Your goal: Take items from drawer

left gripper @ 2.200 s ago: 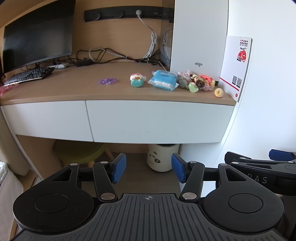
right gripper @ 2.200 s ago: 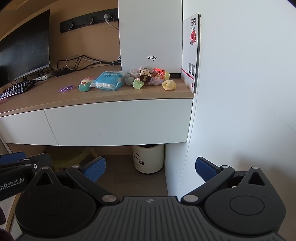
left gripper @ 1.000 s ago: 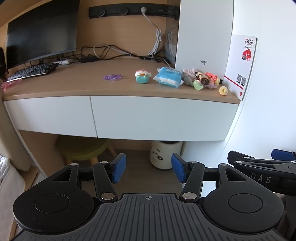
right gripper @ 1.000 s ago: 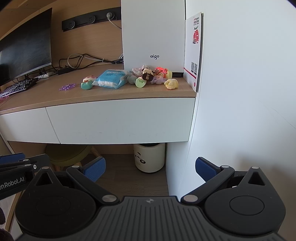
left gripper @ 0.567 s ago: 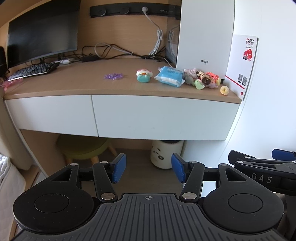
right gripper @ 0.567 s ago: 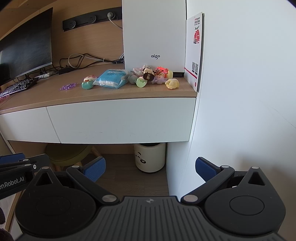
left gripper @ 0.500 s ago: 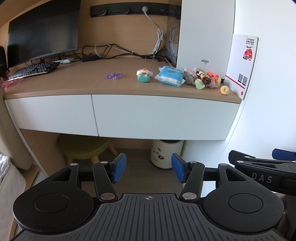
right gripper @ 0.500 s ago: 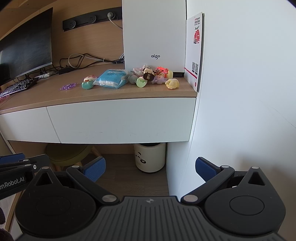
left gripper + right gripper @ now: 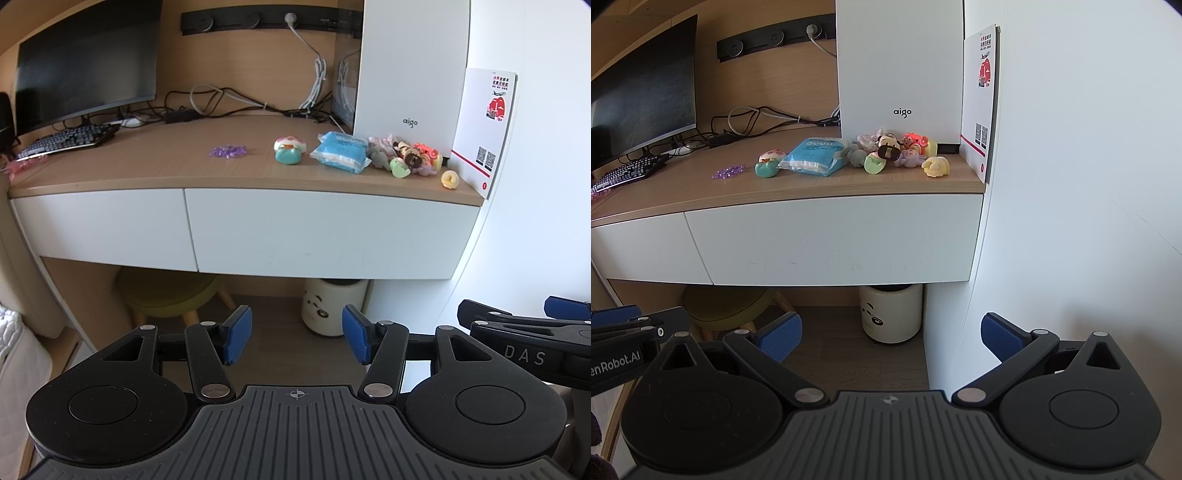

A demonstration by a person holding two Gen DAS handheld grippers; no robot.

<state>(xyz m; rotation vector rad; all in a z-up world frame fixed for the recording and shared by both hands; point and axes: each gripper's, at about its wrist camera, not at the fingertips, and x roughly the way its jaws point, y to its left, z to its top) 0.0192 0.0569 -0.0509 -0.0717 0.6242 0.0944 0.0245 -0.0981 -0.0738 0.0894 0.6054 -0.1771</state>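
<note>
both tongs gape before the shut drawer, long axis horizontal.

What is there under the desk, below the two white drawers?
Under the desk stand a green stool on wooden legs and a white bin with a panda face. Both drawers, the wide drawer and the narrow drawer, are shut, so their contents are hidden.

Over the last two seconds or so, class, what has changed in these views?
Both grippers, left and right, have backed slightly away from the desk, so it looks a little smaller. Both stay open and empty. The drawers remain shut, and the toys and blue pack have not moved.
</note>
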